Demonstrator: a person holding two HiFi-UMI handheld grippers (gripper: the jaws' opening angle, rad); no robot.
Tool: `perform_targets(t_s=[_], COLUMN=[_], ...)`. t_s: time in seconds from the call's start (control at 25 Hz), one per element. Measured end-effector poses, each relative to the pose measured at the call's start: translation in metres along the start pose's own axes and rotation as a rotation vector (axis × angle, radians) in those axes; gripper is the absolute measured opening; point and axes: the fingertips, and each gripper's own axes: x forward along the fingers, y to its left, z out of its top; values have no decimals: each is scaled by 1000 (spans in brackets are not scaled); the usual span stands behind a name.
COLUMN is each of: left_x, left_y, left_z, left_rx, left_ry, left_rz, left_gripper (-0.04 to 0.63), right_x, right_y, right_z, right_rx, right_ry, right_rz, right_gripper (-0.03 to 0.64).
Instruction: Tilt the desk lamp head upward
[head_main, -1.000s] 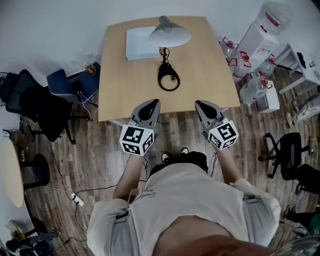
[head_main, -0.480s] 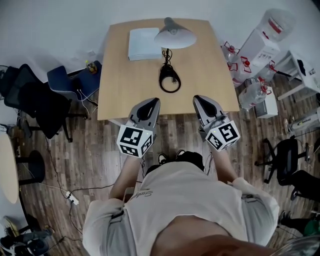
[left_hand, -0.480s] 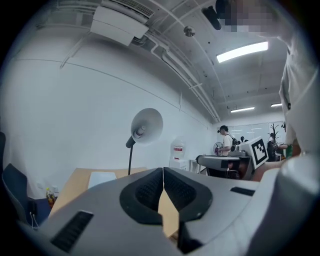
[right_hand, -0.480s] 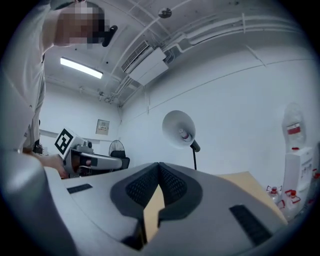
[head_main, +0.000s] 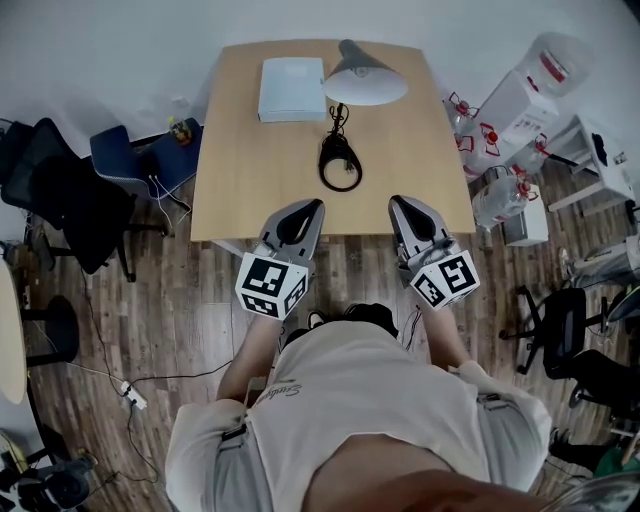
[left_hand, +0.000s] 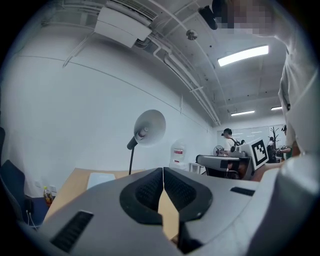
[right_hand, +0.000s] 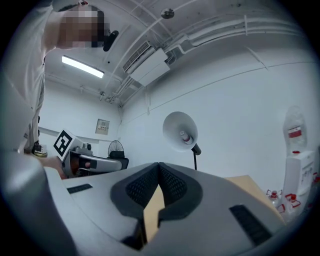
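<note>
The desk lamp stands at the far middle of the wooden table (head_main: 250, 190). Its grey shade (head_main: 366, 75) hangs over the far edge, above a black ring base (head_main: 339, 163). In the left gripper view the lamp head (left_hand: 150, 127) faces toward me on its thin black pole; the right gripper view shows that lamp head (right_hand: 181, 131) too. My left gripper (head_main: 311, 206) and right gripper (head_main: 399, 204) hover side by side over the table's near edge, well short of the lamp. Both are shut with nothing between their jaws.
A white flat box (head_main: 292, 88) lies left of the lamp. Dark office chairs (head_main: 70, 200) stand left of the table. A water dispenser (head_main: 520, 90) and water bottles (head_main: 497, 195) stand to the right. Cables (head_main: 130, 385) run over the wood floor.
The head view has drifted, so the table and lamp sit slightly further right in the picture. Both grippers stay shut at the table's near edge.
</note>
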Motion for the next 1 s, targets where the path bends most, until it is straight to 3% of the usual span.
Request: perform_targets(t_s=[0.2, 1.0], left_x=[-2, 13], left_y=[10, 31], left_z=[-13, -13], left_rx=[-36, -38], left_ry=[21, 15], left_rz=[17, -4], left_gripper=[17, 17], right_x=[4, 24], right_y=[-6, -14], right_z=[-2, -13], right_rx=[-8, -24], right_ry=[5, 30], right_rz=[-8, -16], right_gripper=[-5, -5])
